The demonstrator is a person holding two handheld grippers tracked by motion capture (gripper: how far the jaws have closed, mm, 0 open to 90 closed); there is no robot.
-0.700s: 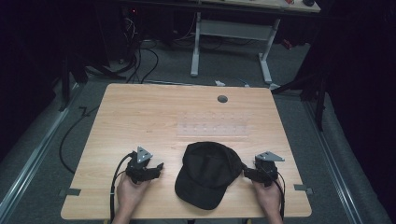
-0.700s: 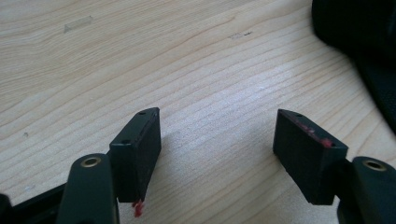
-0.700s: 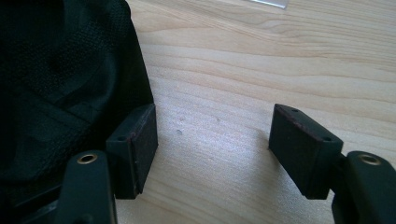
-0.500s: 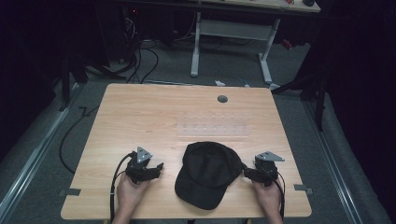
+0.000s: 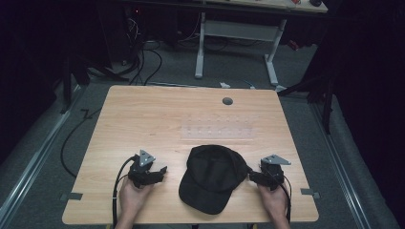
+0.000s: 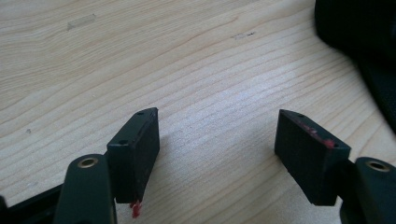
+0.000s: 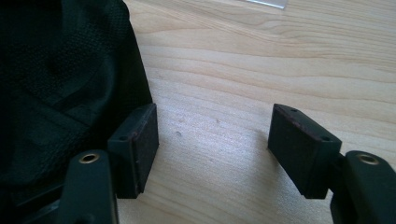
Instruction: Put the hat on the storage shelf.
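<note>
**A:** Cap (image 5: 213, 176) is black, sitting on the near half of the tabletop (image 5: 143, 114), brim toward the person, right between the two tools. It's so dark from the high view that I can't make out seams or a logo. In the right gripper view it's cut off at the left edge, just mesh-looking fabric.

**B:** And the hands?

**A:** Left hand (image 5: 132, 198) rests low near the front edge, left tool (image 5: 161, 171) aimed at the cap but clearly apart from it, jaws spread over bare wood. Right hand (image 5: 273, 199) mirrors it; right tool (image 5: 249, 175) is spread wide too, one pad (image 7: 140, 144) just beside the cap's edge, can't tell if it touches.

**B:** Any writing?

**A:** None readable. There's a faint clear strip (image 5: 217, 131) past the cap, hard to make out.
</note>
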